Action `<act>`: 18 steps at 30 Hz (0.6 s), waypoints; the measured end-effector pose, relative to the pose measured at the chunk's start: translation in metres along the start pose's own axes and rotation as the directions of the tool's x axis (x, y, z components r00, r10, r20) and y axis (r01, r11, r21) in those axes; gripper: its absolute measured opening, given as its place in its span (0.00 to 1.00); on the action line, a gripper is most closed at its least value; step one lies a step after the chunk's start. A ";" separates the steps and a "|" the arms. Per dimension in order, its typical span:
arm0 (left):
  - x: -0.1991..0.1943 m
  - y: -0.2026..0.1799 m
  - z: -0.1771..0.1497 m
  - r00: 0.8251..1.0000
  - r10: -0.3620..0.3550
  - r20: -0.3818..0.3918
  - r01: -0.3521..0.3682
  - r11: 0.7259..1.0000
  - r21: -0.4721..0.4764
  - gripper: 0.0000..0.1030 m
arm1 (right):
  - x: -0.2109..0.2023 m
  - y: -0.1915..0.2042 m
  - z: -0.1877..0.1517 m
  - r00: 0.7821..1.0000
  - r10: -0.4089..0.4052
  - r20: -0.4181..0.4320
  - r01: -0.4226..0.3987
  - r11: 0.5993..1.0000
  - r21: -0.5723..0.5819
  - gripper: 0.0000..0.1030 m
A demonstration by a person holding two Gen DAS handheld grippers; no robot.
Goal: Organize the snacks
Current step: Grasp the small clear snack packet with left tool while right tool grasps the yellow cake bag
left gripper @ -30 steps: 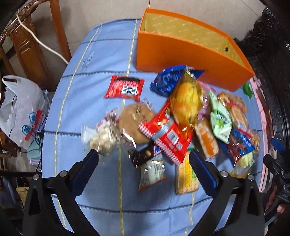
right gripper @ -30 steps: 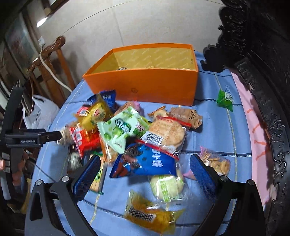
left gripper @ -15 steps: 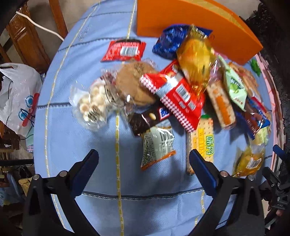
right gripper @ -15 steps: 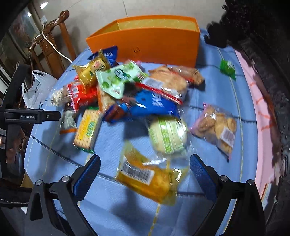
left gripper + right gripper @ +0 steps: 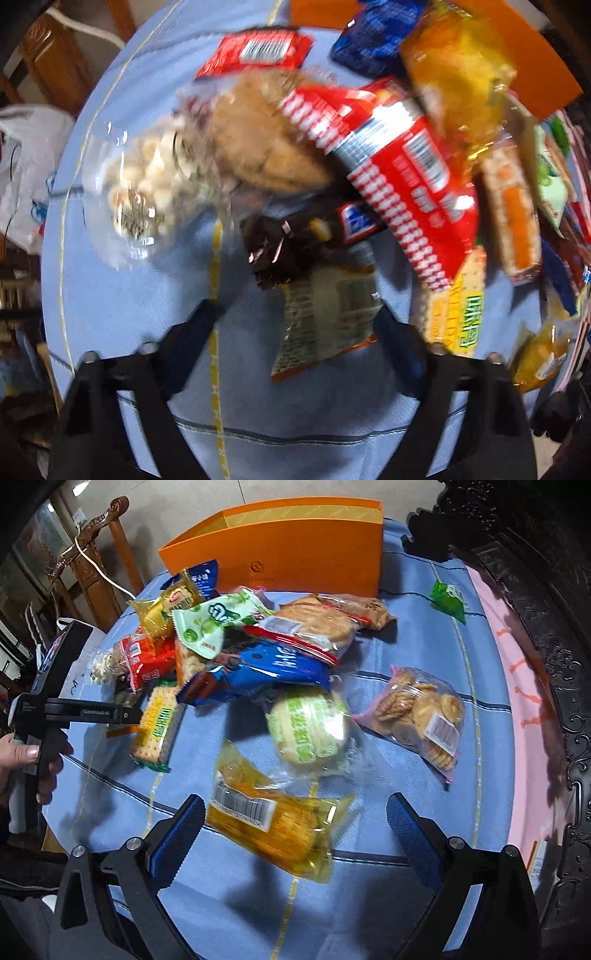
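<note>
the left gripper [image 5: 295,321] pointed straight down over the near edge of the snack pile, its jaws just been closing and at about half width, with the small greyish foil sachet with an orange bottom seal [image 5: 325,317] lying between them on the pale blue checked tablecloth [image 5: 129,302], pads apparently not yet pressing it. the sachet lay flat, top edge tucked under the dark brown chocolate wrapper [image 5: 284,247] and just beside the yellow cracker pack [image 5: 458,306]. it looked light, thin and crinkly, probably slippery foil, so a pinch across its flat middle or on the sealed edge would suit; a hard squeeze could crush what's inside. the right gripper [image 5: 295,819] was wide open and empty, hovering at the yellow clear-wrapped cake packet with barcode [image 5: 273,823], soft and easily squashed. the tall orange cardboard box [image 5: 295,554] stood at the far side of the table, well apart from both.
</note>
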State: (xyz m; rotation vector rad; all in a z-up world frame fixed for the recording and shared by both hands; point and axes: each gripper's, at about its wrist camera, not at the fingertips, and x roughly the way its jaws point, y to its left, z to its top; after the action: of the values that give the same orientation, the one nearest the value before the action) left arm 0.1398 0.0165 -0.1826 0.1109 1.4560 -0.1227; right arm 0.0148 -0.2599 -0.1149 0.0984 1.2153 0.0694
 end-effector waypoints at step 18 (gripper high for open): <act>-0.011 0.031 -0.015 0.993 -0.109 0.041 0.110 0.994 -0.025 0.40 | 0.053 0.048 -0.001 0.987 -0.065 -0.147 0.005 0.926 -0.379 0.41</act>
State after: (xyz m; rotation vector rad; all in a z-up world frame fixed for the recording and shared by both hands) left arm 0.1280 0.0491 -0.1732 0.0068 1.4241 -0.1935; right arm 0.0324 -0.2065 -0.1586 -0.2714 1.3402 0.2834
